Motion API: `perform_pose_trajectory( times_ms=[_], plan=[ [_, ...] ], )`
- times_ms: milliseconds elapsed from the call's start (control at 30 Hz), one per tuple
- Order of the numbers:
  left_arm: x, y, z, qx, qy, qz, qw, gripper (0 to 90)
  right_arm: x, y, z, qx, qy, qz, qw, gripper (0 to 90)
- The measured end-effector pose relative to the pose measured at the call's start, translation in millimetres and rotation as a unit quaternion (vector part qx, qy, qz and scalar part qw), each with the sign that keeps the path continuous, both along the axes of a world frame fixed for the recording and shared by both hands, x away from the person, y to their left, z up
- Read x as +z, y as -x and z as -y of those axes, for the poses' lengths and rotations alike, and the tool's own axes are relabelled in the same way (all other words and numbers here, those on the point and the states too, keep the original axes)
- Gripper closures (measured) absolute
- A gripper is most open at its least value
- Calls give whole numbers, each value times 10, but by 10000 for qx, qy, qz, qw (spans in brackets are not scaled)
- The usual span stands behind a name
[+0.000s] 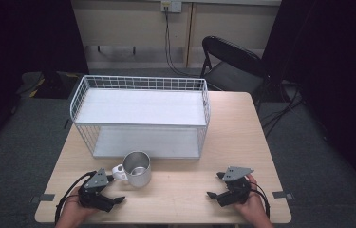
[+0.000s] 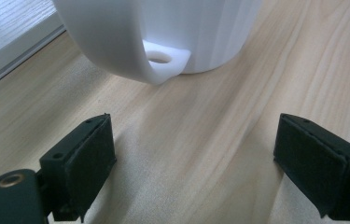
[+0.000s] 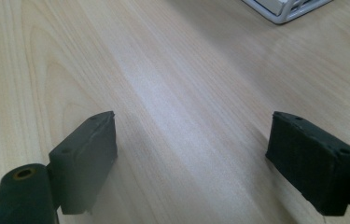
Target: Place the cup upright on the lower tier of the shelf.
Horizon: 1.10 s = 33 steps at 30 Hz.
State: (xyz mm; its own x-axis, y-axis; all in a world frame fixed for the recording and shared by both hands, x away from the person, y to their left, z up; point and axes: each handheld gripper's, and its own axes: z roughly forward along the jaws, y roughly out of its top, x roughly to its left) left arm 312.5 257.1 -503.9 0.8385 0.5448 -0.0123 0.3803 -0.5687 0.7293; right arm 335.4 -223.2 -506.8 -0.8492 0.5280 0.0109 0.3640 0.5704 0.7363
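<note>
A mug (image 1: pixel 136 169) with a white handle (image 1: pixel 118 172) stands upright on the wooden table (image 1: pixel 185 192), just in front of a white wire rack (image 1: pixel 140 114). The handle points left, toward my left gripper (image 1: pixel 116 188), which rests open on the table close beside it without touching. In the left gripper view the mug (image 2: pixel 210 28) and its handle (image 2: pixel 158 63) loom just ahead of the open left gripper (image 2: pixel 193 140). My right gripper (image 1: pixel 213 184) lies open at the table's front right, nothing between its fingers; its own view has the right gripper (image 3: pixel 193 135) over bare wood.
The two-tier wire rack takes up the back half of the table; its corner (image 3: pixel 289 9) appears in the right gripper view. A black folding chair (image 1: pixel 235 61) stands behind the table's far right. Dark curtains flank the room.
</note>
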Motion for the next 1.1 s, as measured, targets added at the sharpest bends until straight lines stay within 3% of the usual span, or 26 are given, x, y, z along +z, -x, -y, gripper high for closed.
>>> perform_pose_trajectory(
  times_ms=[200, 300, 533, 667, 733, 833, 1100],
  plan=[
    [1, -2, 20, 99, -14, -6, 9999, 109, 0, -1, 1, 2, -2, -1, 10000, 152],
    [6, -15, 7, 205, 42, 2, 9998, 155, 0, -1, 1, 6, -2, -1, 10000, 152],
    [52, -63, -26, 538, -84, -94, 9985, 208, 0, -3, 4, 19, -2, -3, 10000, 152],
    [109, -102, -77, 645, 85, -25, 9979, 205, 0, -2, 3, 17, 1, 0, 10000, 152],
    [172, -114, -79, 627, 221, 45, 9978, 207, 0, -2, 3, 17, 1, -1, 10000, 151],
    [234, -113, -64, 552, 244, 107, 9981, 212, 0, -2, 3, 18, 0, 0, 10000, 151],
    [354, -136, -48, 422, 418, 94, 9982, 242, 0, -2, 3, 19, 0, -2, 10000, 152]
  ],
)
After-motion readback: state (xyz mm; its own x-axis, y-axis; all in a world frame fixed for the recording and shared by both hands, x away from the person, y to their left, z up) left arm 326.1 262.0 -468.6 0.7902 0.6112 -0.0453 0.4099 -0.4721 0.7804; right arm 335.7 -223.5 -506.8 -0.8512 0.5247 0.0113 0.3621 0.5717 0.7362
